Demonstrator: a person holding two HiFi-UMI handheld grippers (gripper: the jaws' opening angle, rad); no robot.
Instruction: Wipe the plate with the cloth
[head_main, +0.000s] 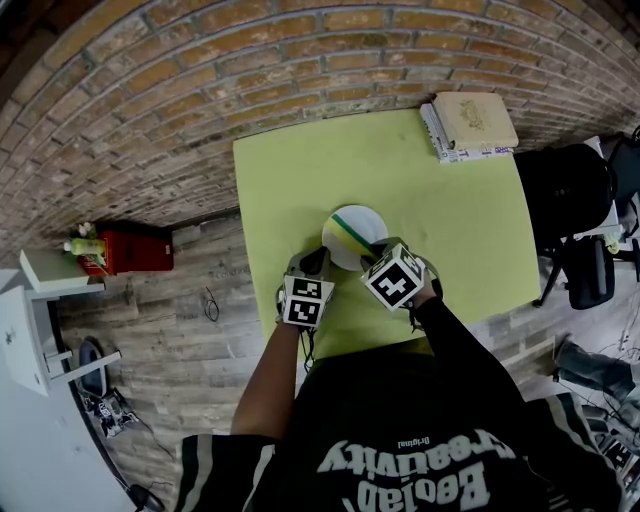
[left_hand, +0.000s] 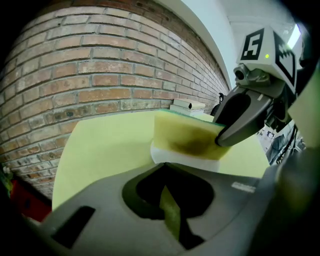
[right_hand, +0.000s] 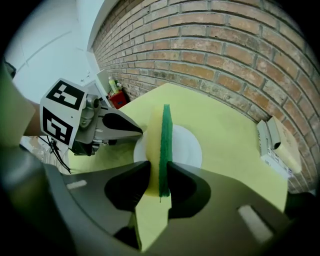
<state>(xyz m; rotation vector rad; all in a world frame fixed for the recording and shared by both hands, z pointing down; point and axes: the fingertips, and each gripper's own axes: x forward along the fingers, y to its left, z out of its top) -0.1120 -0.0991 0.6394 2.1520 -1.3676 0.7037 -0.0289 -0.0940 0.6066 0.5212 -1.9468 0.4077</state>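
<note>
A white plate (head_main: 372, 225) lies on the yellow-green table (head_main: 290, 170). The cloth is a yellow sponge with a green scrub face (head_main: 350, 232). It stands on edge over the plate, and my right gripper (head_main: 378, 255) is shut on it. In the right gripper view the sponge (right_hand: 162, 145) is pinched between the jaws (right_hand: 161, 185) above the plate (right_hand: 186, 145). My left gripper (head_main: 318, 258) sits at the plate's near-left rim, its jaws closed to a narrow slit on the rim (left_hand: 162, 156). From the left gripper view the sponge (left_hand: 187, 140) shows a dark smudge.
Stacked books (head_main: 468, 125) lie at the table's far right corner. A brick wall (head_main: 200, 80) runs behind the table. A black chair (head_main: 565, 190) stands to the right, and a red box (head_main: 135, 250) sits on the floor at left.
</note>
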